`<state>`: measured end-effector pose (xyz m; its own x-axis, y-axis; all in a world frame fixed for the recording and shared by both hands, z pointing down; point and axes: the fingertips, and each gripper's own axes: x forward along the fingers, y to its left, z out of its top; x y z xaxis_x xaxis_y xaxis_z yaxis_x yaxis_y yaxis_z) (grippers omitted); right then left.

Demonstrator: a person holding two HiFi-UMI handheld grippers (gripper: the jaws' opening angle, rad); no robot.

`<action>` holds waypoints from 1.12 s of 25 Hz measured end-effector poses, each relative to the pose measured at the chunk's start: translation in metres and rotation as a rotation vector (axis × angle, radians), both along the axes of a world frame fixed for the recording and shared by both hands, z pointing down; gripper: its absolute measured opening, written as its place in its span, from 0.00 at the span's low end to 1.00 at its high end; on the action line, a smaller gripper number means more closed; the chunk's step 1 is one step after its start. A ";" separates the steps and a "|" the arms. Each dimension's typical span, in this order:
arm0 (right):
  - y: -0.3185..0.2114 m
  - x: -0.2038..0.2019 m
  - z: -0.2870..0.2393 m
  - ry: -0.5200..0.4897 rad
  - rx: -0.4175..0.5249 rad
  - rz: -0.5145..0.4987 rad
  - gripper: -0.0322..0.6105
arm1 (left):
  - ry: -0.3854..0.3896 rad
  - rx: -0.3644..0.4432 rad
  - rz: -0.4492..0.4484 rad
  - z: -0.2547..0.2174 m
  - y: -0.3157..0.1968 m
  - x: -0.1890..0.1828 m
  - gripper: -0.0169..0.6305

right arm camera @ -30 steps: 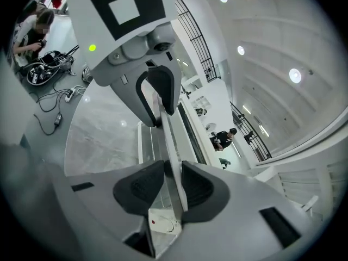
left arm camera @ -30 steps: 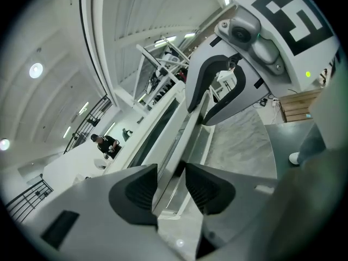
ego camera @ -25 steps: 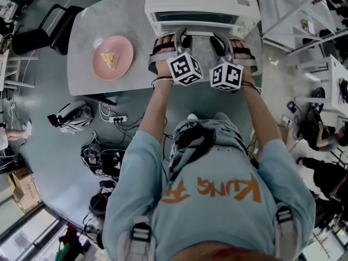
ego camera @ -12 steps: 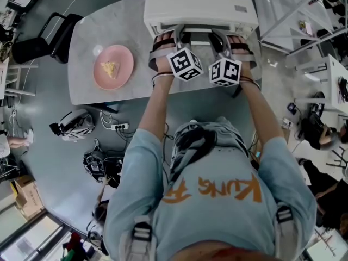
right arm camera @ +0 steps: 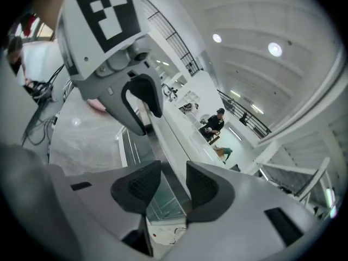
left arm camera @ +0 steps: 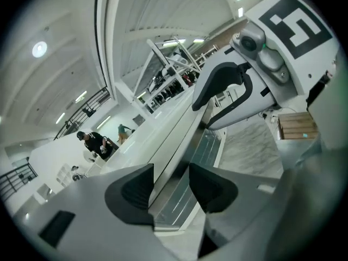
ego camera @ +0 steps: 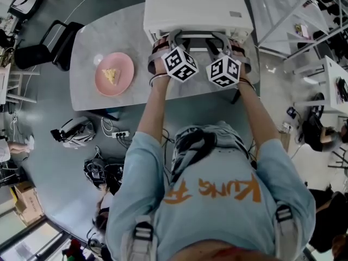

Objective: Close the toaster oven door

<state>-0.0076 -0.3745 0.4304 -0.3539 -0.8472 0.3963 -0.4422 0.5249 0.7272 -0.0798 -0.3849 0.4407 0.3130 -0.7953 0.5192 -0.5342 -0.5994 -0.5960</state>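
Observation:
A white toaster oven [ego camera: 196,7] stands at the far edge of the grey table [ego camera: 92,37]. Its glass door [left arm camera: 202,148] is raised against the oven's front. My left gripper [ego camera: 175,36] and right gripper [ego camera: 220,37] reach side by side to the door's top edge. In the left gripper view the pale handle bar [left arm camera: 175,145] runs between the dark pads [left arm camera: 133,186] with a gap showing. In the right gripper view the same bar [right arm camera: 168,140] passes between the pads [right arm camera: 138,188]. Both grippers' jaws have just been opening and stand open around the bar.
A pink plate [ego camera: 114,74] with a slice of food [ego camera: 110,76] lies on the table's left part. A black chair [ego camera: 46,37] stands left of the table. Cables and bags [ego camera: 100,167] lie on the floor. Metal frames [ego camera: 304,20] rise to the right.
The oven door has swung up from partly lowered to against the oven's front. Both grippers moved up and away with it.

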 end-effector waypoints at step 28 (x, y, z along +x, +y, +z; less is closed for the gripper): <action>0.034 0.031 -0.105 -0.994 -0.084 0.197 0.05 | 1.034 0.173 -0.489 -0.109 0.082 -0.083 0.03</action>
